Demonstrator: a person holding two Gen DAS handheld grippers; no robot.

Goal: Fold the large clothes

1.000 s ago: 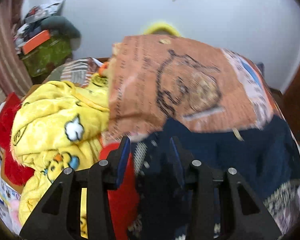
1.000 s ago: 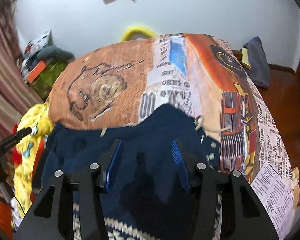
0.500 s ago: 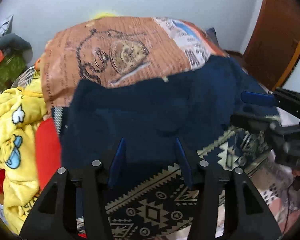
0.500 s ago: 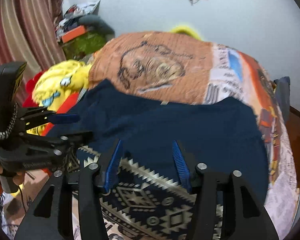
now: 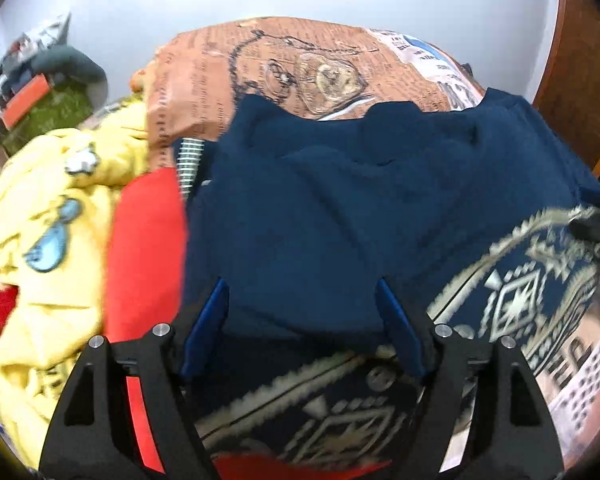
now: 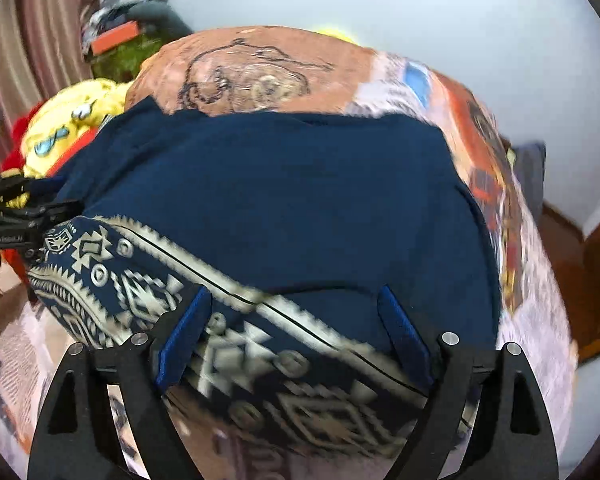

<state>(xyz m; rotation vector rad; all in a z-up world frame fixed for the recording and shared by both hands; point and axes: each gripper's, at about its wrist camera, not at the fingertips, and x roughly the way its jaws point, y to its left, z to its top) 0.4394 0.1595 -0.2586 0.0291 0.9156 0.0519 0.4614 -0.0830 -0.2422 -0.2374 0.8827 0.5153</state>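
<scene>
A navy garment (image 5: 340,208) with a cream geometric band (image 5: 520,292) lies spread on the printed bed sheet (image 5: 300,64). My left gripper (image 5: 302,320) hangs just over its near left part. Its jaws are opening and stand wide, with cloth below and between the blue pads, which do not press on it. In the right wrist view the same garment (image 6: 280,200) fills the middle. My right gripper (image 6: 296,332) is over the patterned band (image 6: 140,288), its jaws also opening wide, clear of the cloth. The left gripper (image 6: 48,200) shows at that view's left edge.
A yellow cartoon blanket (image 5: 52,208) and a red cloth (image 5: 148,248) are piled left of the garment. A green box (image 5: 48,116) with clutter stands by the wall behind them. A wooden door (image 5: 580,60) is on the right, and a dark cloth (image 6: 530,172) lies beyond the bed's right side.
Both grippers have sunk toward the bed and spread their jaws wide. The navy garment now lies laid out on the sheet, its patterned band near the fingers.
</scene>
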